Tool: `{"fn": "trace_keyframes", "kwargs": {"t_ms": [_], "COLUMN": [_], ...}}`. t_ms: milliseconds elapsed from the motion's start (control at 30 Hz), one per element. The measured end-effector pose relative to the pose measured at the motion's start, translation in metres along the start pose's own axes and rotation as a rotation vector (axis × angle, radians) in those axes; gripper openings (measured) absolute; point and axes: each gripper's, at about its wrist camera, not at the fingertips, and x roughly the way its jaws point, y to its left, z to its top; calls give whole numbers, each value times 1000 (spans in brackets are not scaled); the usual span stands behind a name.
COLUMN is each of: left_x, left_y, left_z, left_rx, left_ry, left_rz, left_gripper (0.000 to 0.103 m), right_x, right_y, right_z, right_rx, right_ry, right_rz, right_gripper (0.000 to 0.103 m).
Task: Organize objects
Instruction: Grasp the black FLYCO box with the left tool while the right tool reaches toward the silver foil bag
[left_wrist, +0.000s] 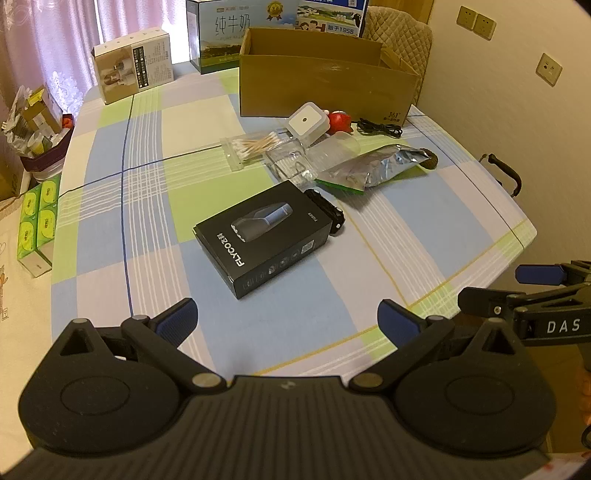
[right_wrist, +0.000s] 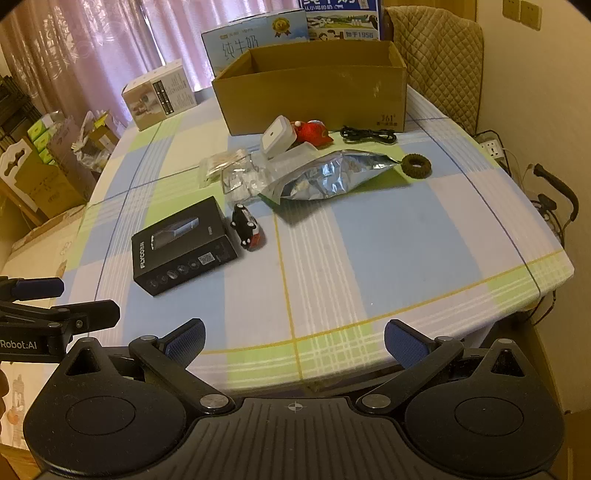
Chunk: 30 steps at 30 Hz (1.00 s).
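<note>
While both grippers hang over the near edge of the table (left_wrist: 110, 184), neither touches anything. At the bottom of the left wrist view, the left gripper (left_wrist: 288, 321) has its jaws spread wide with nothing between them; the right gripper (right_wrist: 294, 338) stands the same way, wide and empty, at the bottom of its own view. Each camera also catches the other tool at its frame edge: the right one at centre right in the left view, the left one at lower left in the right view.

Centre frame in the left view lies a black box (left_wrist: 266, 236), flat on the checked cloth. A toy car (right_wrist: 246, 227) sits just beside its far right end; the left view shows only a black sliver of it, while the right view shows it whole, with a red end. Beyond these, a cluster sits in the upper middle: a swab bag (left_wrist: 251, 146), a clear packet (left_wrist: 290, 162), a foil pouch (right_wrist: 328, 177), a white cube (left_wrist: 306, 122), a red toy (right_wrist: 313, 132) and a black cable (left_wrist: 378, 127). A dark ring (right_wrist: 415, 166) lies just beside the pouch's right tip; only the right view shows its hole.

Behind the cluster stands an open carton (left_wrist: 325, 85). The right view looks partly into it, and what shows inside is bare.
</note>
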Motion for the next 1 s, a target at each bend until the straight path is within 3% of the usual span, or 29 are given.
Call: {"fn": "trace_keyframes", "kwargs": {"t_ms": [1000], "left_x": [18], "left_y": [-21], "left_z": [14], "left_rx": [9], "left_ry": [23], "left_rz": [7], "left_gripper": [102], "right_x": [11], "right_y": [-27], "right_z": [14], "right_rx": [11], "right_ry": [17], "right_rz": [13], "right_gripper": [101]}}
